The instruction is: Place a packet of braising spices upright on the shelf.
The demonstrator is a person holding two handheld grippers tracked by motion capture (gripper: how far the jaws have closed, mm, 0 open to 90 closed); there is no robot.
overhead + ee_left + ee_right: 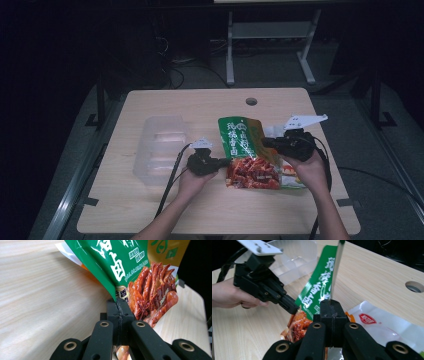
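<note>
green-and-red snack bag [248, 155], clear tray [159, 148], pale wood table [165, 205]

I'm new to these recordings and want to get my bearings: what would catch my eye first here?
The bright green and red snack bag stands out at the middle of the pale wooden table, held up between two black tools. The left tool is shut on its left edge and the right tool is shut on its right edge. To the left lies a clear plastic tray, and a white packet lies under the bag.

Snack bag [248, 152] — green and orange foil, white characters, reddish food print; lifted off the table, pinched at two edges.
</note>
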